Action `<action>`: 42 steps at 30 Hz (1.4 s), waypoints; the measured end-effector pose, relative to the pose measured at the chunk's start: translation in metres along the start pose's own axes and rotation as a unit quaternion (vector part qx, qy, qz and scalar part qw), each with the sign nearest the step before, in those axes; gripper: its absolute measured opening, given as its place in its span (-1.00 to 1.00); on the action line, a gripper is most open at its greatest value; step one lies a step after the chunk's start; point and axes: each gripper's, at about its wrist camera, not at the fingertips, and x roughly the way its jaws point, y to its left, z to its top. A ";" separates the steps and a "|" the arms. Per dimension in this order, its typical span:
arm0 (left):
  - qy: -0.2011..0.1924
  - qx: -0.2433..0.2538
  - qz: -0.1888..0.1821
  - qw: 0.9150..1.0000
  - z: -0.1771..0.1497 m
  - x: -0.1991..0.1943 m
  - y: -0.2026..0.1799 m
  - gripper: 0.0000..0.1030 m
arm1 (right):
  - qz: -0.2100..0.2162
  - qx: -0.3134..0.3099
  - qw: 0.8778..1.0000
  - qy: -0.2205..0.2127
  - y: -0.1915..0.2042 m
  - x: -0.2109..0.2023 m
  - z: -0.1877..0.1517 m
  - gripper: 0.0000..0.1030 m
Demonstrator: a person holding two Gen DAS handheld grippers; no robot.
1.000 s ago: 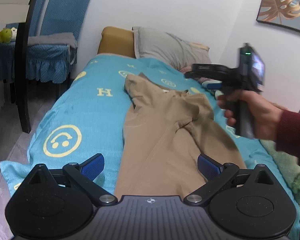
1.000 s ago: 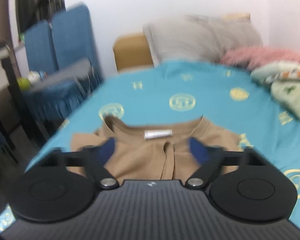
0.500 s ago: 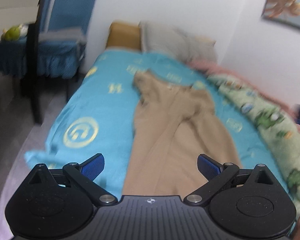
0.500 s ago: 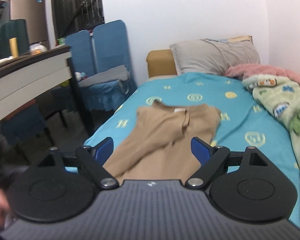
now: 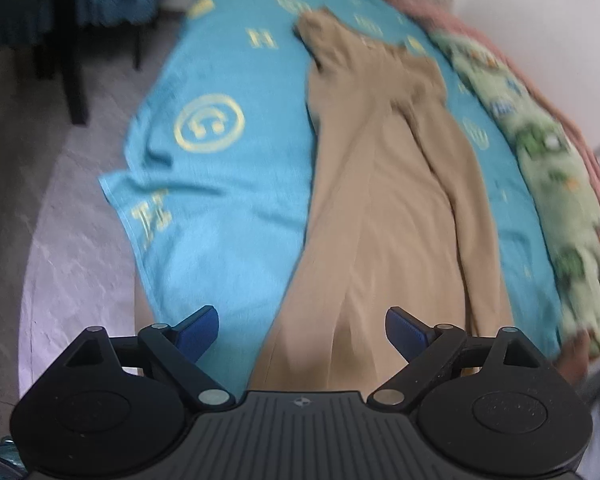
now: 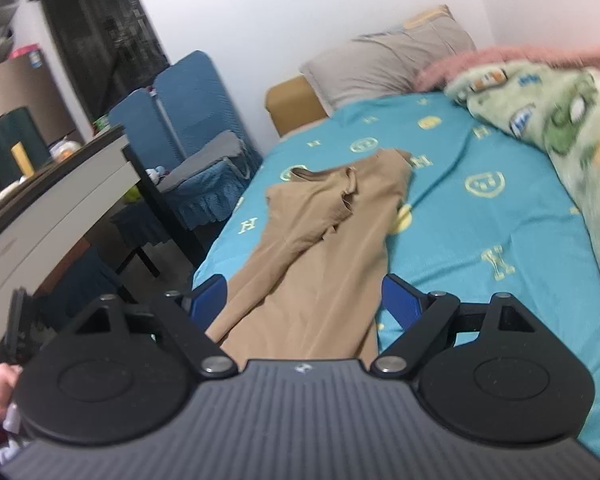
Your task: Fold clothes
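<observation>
A tan long-sleeved shirt [image 5: 384,200] lies lengthwise on the teal bed sheet [image 5: 228,200], collar at the far end, sides folded inward into a narrow strip, hem at the near end. It also shows in the right wrist view [image 6: 320,248]. My left gripper [image 5: 302,332] is open and empty, above the hem at the foot of the bed. My right gripper [image 6: 304,300] is open and empty, also above the near end of the shirt.
A green patterned blanket [image 6: 560,120] and a pink one [image 6: 500,60] lie along the bed's right side. A grey pillow [image 6: 384,60] is at the head. Blue chairs [image 6: 188,120] and a dark-legged table [image 6: 60,192] stand left of the bed, with grey floor [image 5: 80,248] below.
Both grippers pulled back from the collar end toward the foot of the bed. The left view tilted down onto the hem. The right gripper left the left view.
</observation>
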 end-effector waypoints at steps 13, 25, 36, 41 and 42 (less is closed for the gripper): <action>0.107 0.028 -0.037 0.993 -0.012 0.031 0.024 0.05 | -0.019 0.094 0.995 0.031 -0.035 0.022 -0.005 0.67; 0.064 0.190 0.073 0.977 -0.028 -0.022 -0.073 -0.91 | -0.017 0.122 0.990 0.067 -0.041 0.036 -0.012 0.67; 0.056 0.240 0.053 0.968 -0.059 0.007 -0.201 -0.90 | -0.011 0.126 0.984 0.128 -0.045 0.047 -0.029 0.66; 0.075 0.161 0.014 0.984 -0.051 0.023 -0.188 -0.01 | -0.001 0.167 0.966 0.198 -0.057 0.050 -0.047 0.66; 0.063 0.138 0.007 0.988 -0.046 0.020 -0.181 0.21 | 0.002 0.177 0.961 0.211 -0.060 0.052 -0.050 0.66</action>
